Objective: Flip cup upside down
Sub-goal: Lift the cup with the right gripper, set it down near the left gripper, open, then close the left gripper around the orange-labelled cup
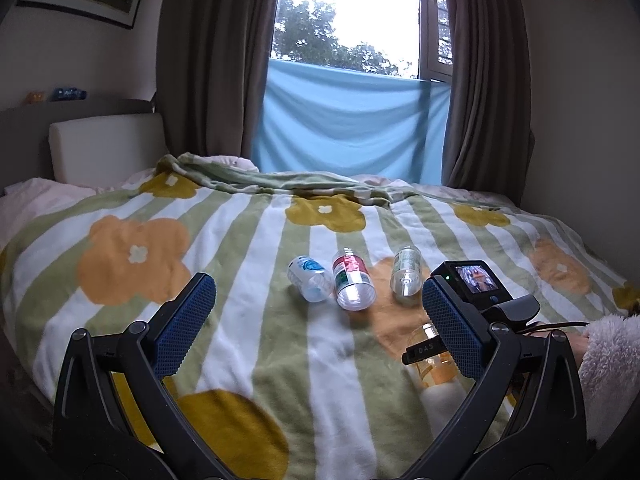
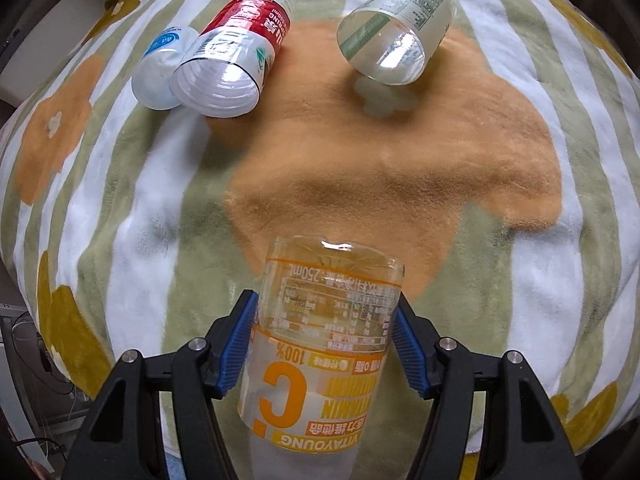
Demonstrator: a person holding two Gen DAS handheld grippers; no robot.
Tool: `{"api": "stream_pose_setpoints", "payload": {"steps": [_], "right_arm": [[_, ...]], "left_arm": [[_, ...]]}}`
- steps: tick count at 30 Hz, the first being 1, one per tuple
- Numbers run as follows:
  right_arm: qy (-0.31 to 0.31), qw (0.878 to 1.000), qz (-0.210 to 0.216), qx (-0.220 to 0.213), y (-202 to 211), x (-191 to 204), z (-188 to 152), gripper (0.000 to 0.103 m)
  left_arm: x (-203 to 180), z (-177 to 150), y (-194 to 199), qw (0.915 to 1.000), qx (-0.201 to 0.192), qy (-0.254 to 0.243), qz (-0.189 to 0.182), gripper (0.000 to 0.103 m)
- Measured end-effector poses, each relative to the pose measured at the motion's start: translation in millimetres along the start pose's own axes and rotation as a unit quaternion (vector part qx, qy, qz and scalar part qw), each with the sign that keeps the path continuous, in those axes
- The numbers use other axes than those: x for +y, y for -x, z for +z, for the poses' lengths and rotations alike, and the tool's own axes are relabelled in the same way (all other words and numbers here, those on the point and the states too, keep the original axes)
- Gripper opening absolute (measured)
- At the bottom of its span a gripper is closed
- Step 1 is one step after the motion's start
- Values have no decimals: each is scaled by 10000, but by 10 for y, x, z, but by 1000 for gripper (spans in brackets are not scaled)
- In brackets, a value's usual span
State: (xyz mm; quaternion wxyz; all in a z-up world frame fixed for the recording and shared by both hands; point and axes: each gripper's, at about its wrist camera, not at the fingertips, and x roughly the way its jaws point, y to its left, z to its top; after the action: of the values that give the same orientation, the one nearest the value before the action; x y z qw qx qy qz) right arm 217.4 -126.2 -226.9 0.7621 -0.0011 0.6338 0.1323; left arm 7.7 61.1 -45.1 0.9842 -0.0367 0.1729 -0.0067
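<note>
A clear cup with an orange Vitamin C label (image 2: 320, 344) stands inverted between the blue pads of my right gripper (image 2: 324, 324); its label reads upside down and its closed base points away from me. The pads press both its sides, so the gripper is shut on it. In the left wrist view the same cup (image 1: 434, 356) shows low right, partly hidden behind my left gripper's right finger (image 1: 452, 328). My left gripper (image 1: 316, 320) is wide open and empty above the blanket.
Three other cut-bottle cups lie on their sides on the flowered blanket (image 2: 380, 168): a blue-label one (image 2: 160, 68), a red-label one (image 2: 232, 60) and a green-label one (image 2: 392, 32). The bed's far side meets curtains and a window (image 1: 344, 12).
</note>
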Motion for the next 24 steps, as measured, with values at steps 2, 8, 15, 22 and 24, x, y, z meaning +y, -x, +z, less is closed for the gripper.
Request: {"api": "stream_pose_setpoints", "payload": {"steps": [2, 8, 15, 22, 24], "right_arm": [[-134, 9999, 59, 65, 7, -15, 2, 76], [-163, 9974, 520, -468, 388, -176, -62, 99], [334, 9647, 714, -2514, 1282, -338, -506, 103], [1197, 9039, -397, -4087, 1787, -365, -1157, 103], [1197, 8950, -419, -4276, 1803, -487, -1246, 103]], "left_arm": [[-1, 9, -13, 10000, 39, 8, -20, 103], [-78, 138, -101, 9997, 200, -122, -116, 103], [-404, 493, -506, 9958, 631, -390, -539, 103], [-955, 502, -1479, 9645, 2366, -436, -1089, 103], [-1067, 380, -1823, 9426, 3092, -243, -1239, 103]]}}
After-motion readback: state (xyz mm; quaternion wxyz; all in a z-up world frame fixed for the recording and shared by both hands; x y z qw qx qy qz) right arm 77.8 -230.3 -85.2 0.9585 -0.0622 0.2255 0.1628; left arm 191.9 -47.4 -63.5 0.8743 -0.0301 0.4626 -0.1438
